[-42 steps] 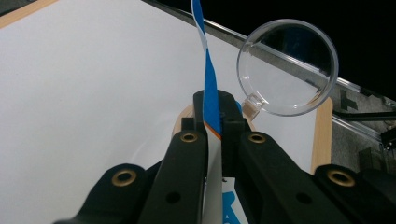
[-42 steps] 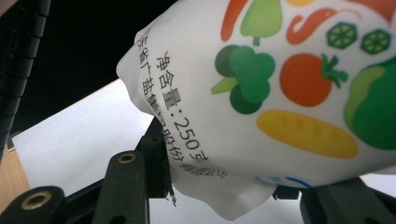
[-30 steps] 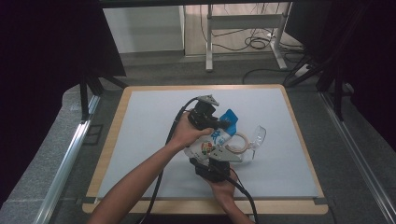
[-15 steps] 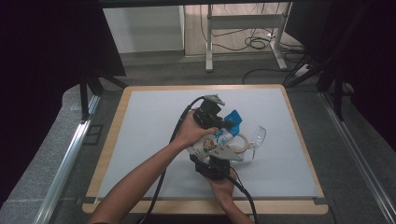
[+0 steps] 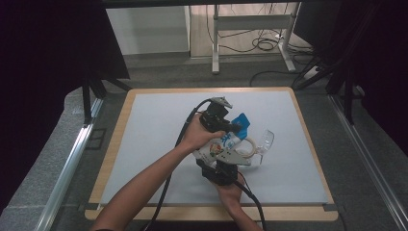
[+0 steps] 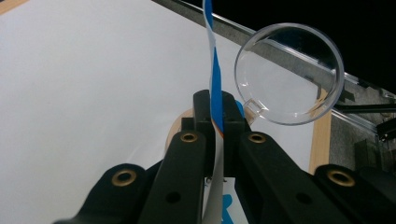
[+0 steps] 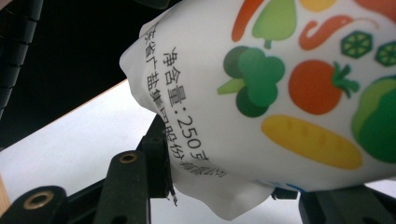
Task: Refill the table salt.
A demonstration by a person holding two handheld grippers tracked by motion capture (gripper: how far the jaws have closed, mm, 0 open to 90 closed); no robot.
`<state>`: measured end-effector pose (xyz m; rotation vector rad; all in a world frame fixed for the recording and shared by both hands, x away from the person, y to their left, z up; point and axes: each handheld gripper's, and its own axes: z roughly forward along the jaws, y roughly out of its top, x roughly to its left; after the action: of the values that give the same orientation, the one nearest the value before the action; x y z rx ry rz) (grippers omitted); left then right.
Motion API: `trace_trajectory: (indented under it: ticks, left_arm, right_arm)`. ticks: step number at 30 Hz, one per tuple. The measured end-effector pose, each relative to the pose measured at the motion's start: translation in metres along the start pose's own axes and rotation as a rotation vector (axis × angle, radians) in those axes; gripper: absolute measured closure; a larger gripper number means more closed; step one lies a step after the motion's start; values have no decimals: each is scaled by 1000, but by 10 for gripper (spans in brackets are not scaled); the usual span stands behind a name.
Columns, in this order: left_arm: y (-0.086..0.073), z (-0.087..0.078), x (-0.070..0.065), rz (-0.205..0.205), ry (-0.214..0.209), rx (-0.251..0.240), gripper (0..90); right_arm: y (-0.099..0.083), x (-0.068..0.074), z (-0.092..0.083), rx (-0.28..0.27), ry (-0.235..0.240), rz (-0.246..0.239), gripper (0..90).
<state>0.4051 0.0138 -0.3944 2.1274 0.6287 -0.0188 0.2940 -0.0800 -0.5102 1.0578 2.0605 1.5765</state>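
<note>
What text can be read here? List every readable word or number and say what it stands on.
"净含量:250克" reads on the white plastic pouch printed with coloured vegetables, held between the right gripper jaws.
A second black line below it is creased and cut off, too broken to read.
Blue print on the pouch's edge clamped in the left gripper is too cropped to read.

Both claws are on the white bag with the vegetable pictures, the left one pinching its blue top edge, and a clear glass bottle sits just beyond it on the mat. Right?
Not quite: it is no bottle but a clear plastic cup, lying on its side with its mouth showing in the left gripper view. The rest holds: the left claw pinches the blue top edge of the bag, and the right claw grips its body.
</note>
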Motion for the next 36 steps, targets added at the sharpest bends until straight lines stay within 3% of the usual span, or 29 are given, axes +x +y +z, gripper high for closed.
trace_trajectory:
  ticks: [8, 12, 15, 21, 28, 30, 36]
  left_arm:
    - [-3, 0, 2, -12, -3, 0, 899]
    - [-2, 0, 1, -9, -1, 4, 899]
    - [-1, 1, 1, -10, 1, 16, 899]
    - [1, 1, 1, -10, -4, 22, 899]
    - [-1, -6, 4, 2, -12, 29, 899]
    - [-1, -8, 5, 7, -31, 36, 899]
    - [-1, -8, 7, 19, -47, 42, 899]
  right_arm:
    - [-2, 0, 4, 4, -10, -10, 530]
    - [-2, 1, 4, 1, -11, -4, 530]
    - [2, 3, 5, -6, -2, 27, 530]
    - [3, 2, 5, -7, -1, 21, 531]
    - [-2, -2, -2, 5, 51, -31, 536]
    - [-3, -3, -6, 10, 76, -50, 537]
    - [-4, -5, -11, 6, 115, -62, 540]
